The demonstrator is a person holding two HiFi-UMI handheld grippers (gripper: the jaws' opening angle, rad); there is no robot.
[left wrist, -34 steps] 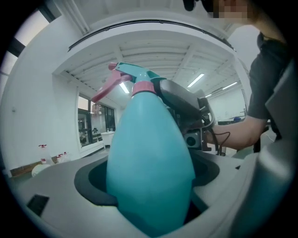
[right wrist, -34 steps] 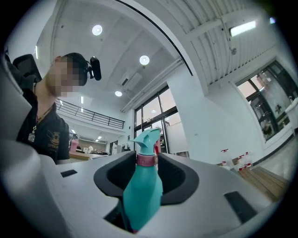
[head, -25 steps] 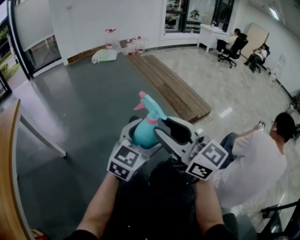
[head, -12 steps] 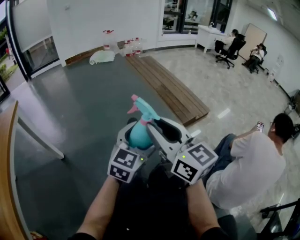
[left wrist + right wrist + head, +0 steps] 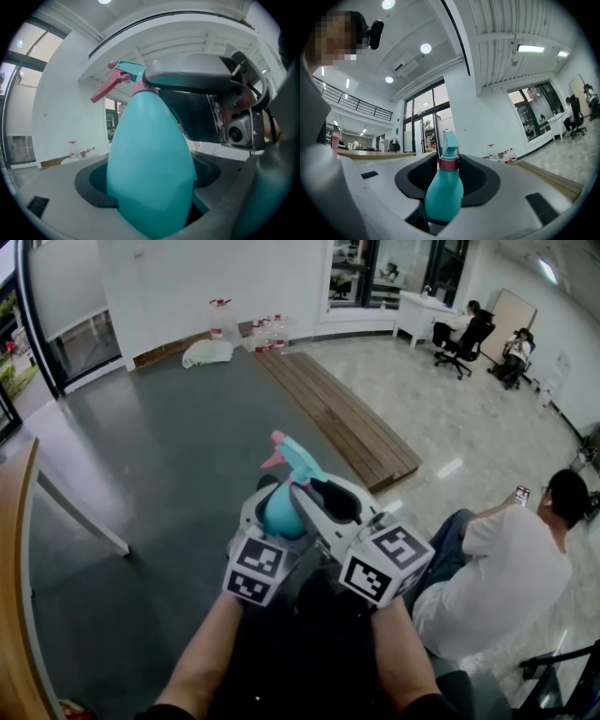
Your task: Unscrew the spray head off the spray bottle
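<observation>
I hold a teal spray bottle (image 5: pixel 279 514) upright in front of me, with my left gripper (image 5: pixel 272 517) shut on its fat body (image 5: pixel 150 154). The teal spray head (image 5: pixel 298 457) with its pink trigger (image 5: pixel 107 89) sticks up above the jaws. My right gripper (image 5: pixel 302 491) reaches in from the right at neck height. Its jaws have just been closing and now sit against the pink collar (image 5: pixel 449 163) under the spray head (image 5: pixel 450 142). The bottle's base is hidden behind the jaws.
A stack of wooden planks (image 5: pixel 337 413) lies on the dark floor ahead. A wooden tabletop edge (image 5: pixel 19 549) runs along the left. A seated person (image 5: pixel 497 577) is close on my right. Bottles (image 5: pixel 253 329) stand by the far wall, and people sit at a desk (image 5: pixel 459 329).
My right gripper has shifted left toward the bottle and its jaws have closed in on the neck. The bottle and left gripper have barely moved.
</observation>
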